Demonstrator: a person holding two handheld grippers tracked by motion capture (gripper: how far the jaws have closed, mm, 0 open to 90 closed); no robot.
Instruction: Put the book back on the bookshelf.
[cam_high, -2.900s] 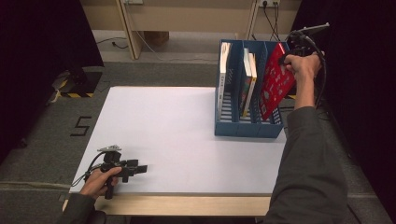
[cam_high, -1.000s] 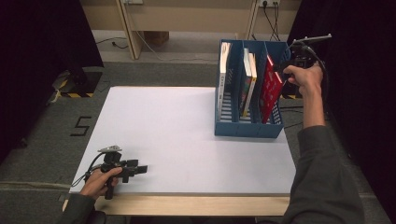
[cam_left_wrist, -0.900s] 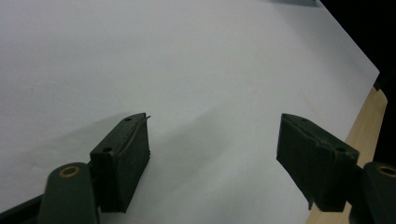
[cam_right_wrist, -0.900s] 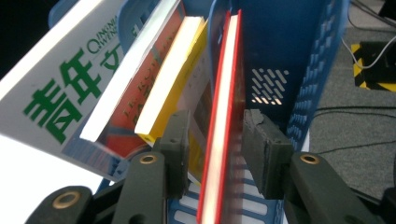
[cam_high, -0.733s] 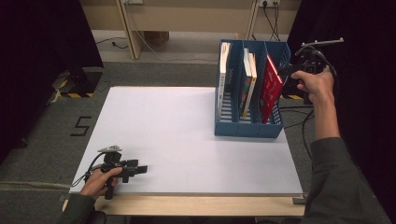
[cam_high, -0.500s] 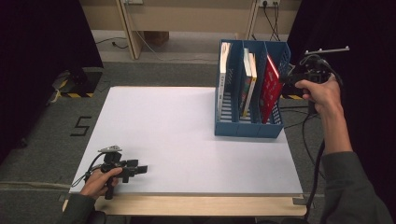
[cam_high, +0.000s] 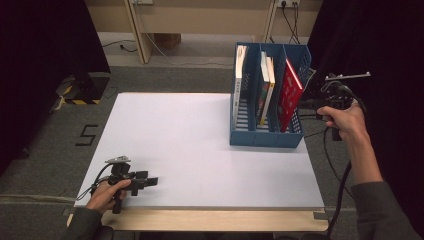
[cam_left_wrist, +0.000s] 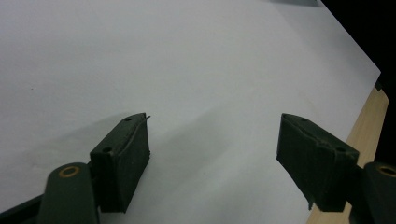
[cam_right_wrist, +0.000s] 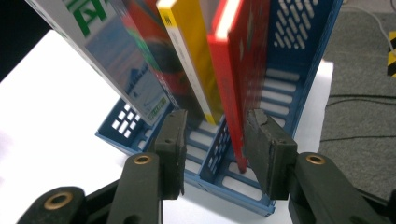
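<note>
Right hand (cam_high: 345, 120) raised beside blue rack (cam_high: 265, 137), left hand (cam_high: 107, 192) resting on table (cam_high: 200, 150)

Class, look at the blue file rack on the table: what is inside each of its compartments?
The blue file rack holds a white-spined book in its left compartment, two books in the middle, and a red book leaning in the right. Their lower edges are covered.

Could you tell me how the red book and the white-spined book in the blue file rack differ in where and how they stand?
The red book stands in the rack's right compartment, the white-spined book in the left. The red book leans with its top toward the right wall; the white-spined book stands nearly upright. The red book is beside the right gripper, the white-spined book farther from it. Both rest on edge inside the blue file rack.
</note>
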